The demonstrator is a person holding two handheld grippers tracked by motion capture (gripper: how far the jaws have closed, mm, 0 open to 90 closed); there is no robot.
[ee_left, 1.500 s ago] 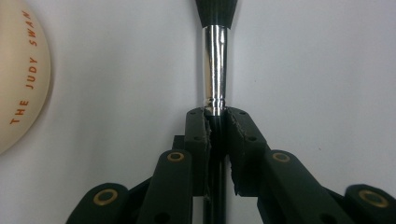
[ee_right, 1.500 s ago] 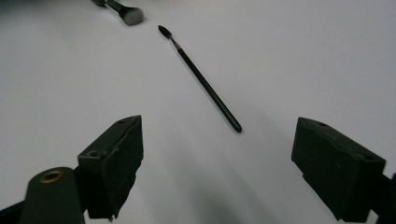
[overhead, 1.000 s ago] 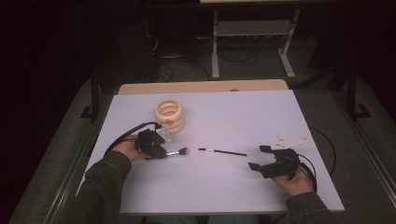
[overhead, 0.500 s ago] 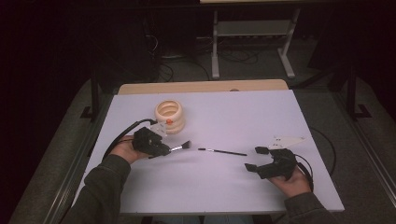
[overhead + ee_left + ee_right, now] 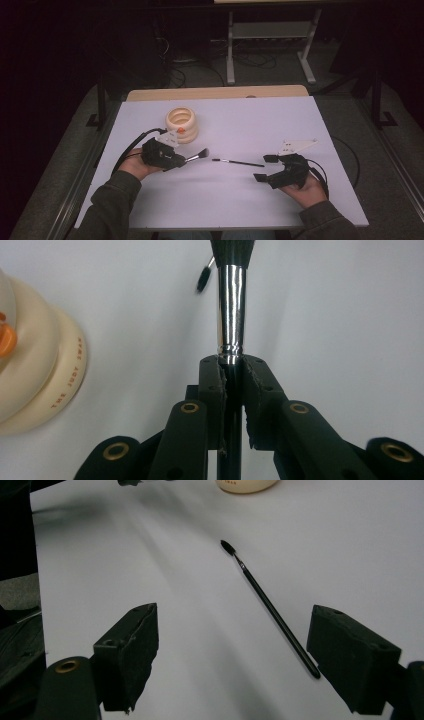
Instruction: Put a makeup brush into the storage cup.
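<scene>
While my left gripper [image 5: 176, 161] pinches the makeup brush [image 5: 232, 310] just below its ferrule, my right gripper [image 5: 232, 655] gapes over the thin brush [image 5: 270, 607] on the table [image 5: 240, 125]; closing askew could roll it away.

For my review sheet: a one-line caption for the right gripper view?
Open right tongs frame a thin black brush lying on the white table.
</scene>
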